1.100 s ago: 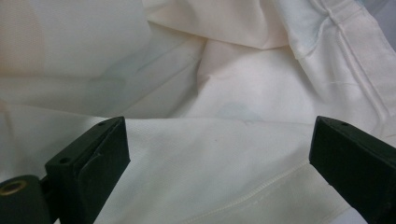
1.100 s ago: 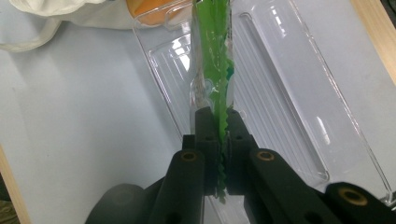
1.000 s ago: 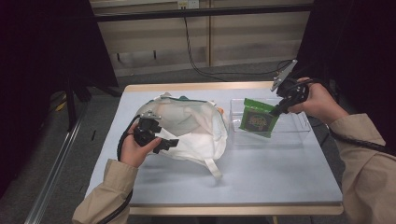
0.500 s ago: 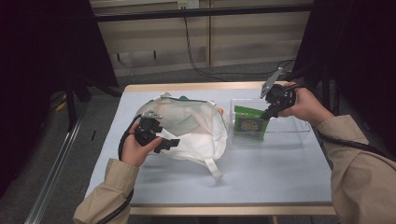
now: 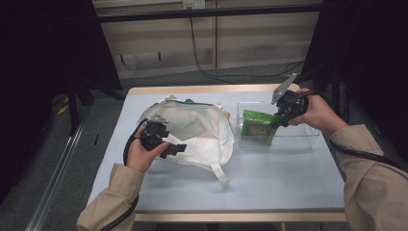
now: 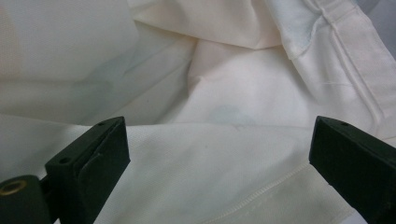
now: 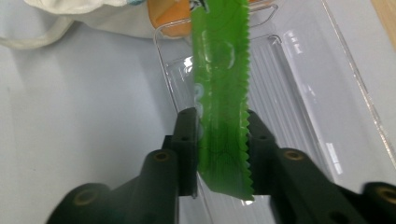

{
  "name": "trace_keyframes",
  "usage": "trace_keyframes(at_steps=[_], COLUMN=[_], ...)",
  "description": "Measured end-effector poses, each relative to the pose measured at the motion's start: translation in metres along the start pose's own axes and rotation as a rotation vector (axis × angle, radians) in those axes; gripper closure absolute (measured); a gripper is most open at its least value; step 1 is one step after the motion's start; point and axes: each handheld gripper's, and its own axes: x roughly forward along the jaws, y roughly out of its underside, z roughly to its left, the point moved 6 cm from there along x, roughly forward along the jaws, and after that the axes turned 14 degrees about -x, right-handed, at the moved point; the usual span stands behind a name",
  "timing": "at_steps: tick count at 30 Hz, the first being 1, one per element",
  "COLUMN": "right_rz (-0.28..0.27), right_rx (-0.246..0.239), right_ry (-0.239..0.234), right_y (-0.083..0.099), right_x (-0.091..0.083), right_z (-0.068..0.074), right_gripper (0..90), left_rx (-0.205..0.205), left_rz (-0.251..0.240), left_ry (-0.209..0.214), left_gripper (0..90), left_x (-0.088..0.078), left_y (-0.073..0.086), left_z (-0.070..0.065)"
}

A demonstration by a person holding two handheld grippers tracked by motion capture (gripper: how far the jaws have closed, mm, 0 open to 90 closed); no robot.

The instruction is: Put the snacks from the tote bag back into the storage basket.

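Note:
A green snack packet (image 5: 257, 127) stands on edge in the left part of a clear plastic bin (image 5: 308, 137). My right gripper (image 5: 275, 122) is at its right top corner. In the right gripper view the packet (image 7: 222, 93) lies between the two jaws of that gripper (image 7: 222, 154), which have just been opening and stand loosely beside it. A white cloth bag (image 5: 202, 130) lies at the table's middle left. My left gripper (image 5: 173, 149) rests at the bag's near left edge, jaws wide apart over the cloth (image 6: 210, 102), holding nothing.
The bin's wall (image 7: 299, 84) is transparent and ribbed. Something orange (image 7: 163, 18) shows at the bag's mouth beside the bin. A bag strap (image 5: 219, 173) trails toward the front edge. Bare blue tabletop (image 5: 279, 183) lies in front of the bin.
My right gripper carried the green packet leftward and down into the bin's left part, and its jaws have parted. The left hand stayed put on the bag.

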Motion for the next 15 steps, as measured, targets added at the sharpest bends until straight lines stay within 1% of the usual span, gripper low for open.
trace_keyframes(at_steps=[2, 4, 6, 7, 8, 9, 10, 12, 13, 14, 15], right_rz=[-0.007, -0.011, -0.009, -0.009, -0.008, -0.011, -0.022, -0.04, -0.04, -0.041, -0.042], right_rx=[0.012, 0.036, 0.06, 0.064, 0.082, 0.085, 0.084, 0.104, 0.12, 0.114, 0.128], right_ry=[-0.003, 0.002, 0.006, 0.012, 0.018, 0.02, 0.025, 0.031, 0.035, 0.042, 0.042], right_y=[0.001, 0.001, 0.001, 0.002, 0.003, 0.004, 0.004, 0.006, 0.007, 0.009, 0.01], right_x=[0.0, -0.001, -0.003, -0.005, -0.007, -0.009, -0.011, -0.014, -0.016, -0.017, -0.018], right_z=[0.001, 0.001, 0.001, 0.001, 0.001, 0.001, 0.002, 0.004, 0.005, 0.005, 0.008], right_gripper=[58.9, 48.6, 45.7, 43.0, 40.4, 39.7, 38.8, 34.7, 33.2, 32.5, 31.8], left_rx=[0.002, 0.01, 0.003, 0.005, 0.007, 0.007, 0.014, 0.014, 0.014, 0.014, 0.013], left_rz=[0.0, 0.008, 0.001, 0.0, 0.001, -0.001, 0.001, 0.001, 0.001, 0.001, 0.001], left_ry=[0.01, -0.003, 0.0, 0.004, 0.001, 0.001, -0.001, -0.002, -0.001, 0.001, 0.0], left_gripper=[4.9, 4.9, 4.9, 4.9, 4.9, 4.9, 4.9, 4.9, 4.9, 4.9, 4.9], left_x=[0.001, 0.0, 0.0, 0.0, 0.0, -0.001, -0.001, -0.001, -0.001, -0.001, -0.001], left_y=[0.0, 0.0, -0.001, -0.001, -0.002, -0.002, -0.002, -0.002, -0.002, -0.002, -0.002], left_z=[-0.001, -0.001, -0.002, -0.002, -0.002, -0.002, -0.002, -0.002, -0.002, -0.002, -0.002])
